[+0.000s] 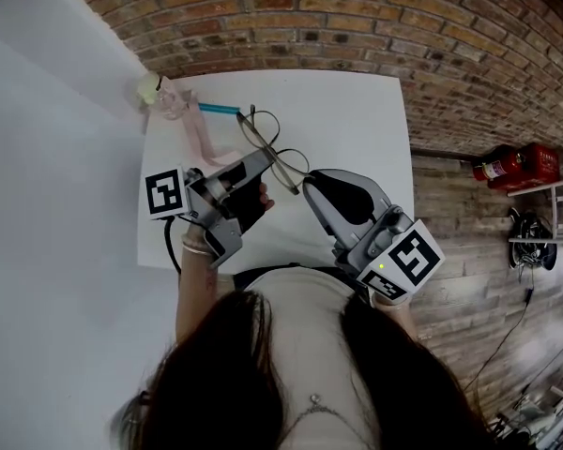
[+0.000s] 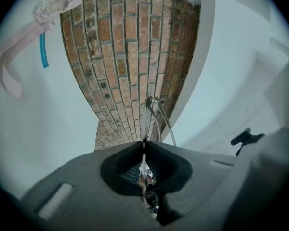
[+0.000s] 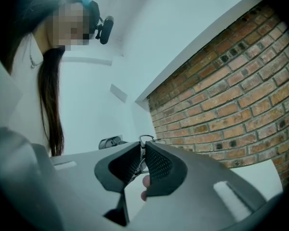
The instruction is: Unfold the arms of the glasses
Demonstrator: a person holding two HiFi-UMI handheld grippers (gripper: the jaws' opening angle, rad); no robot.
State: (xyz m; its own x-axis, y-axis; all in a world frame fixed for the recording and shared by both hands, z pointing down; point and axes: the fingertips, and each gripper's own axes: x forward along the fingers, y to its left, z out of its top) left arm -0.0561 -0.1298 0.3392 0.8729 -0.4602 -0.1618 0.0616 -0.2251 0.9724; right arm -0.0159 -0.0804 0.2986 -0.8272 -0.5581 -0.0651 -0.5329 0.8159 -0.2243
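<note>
The right gripper [image 1: 309, 187], at 5 o'clock of the glasses [image 1: 274, 148], is clenched on a thin wire part of the frame; its own view shows the jaws pressed together on it [image 3: 142, 150]. The left gripper [image 1: 260, 164], at 7 o'clock, also grips the frame, with its jaws closed on it [image 2: 144, 146]. The glasses hang between both over the white table [image 1: 357, 139]. Farther off, toward 10 o'clock, a pink strap [image 1: 199, 131] and a teal stick [image 1: 218, 109] lie near the table's far left corner.
</note>
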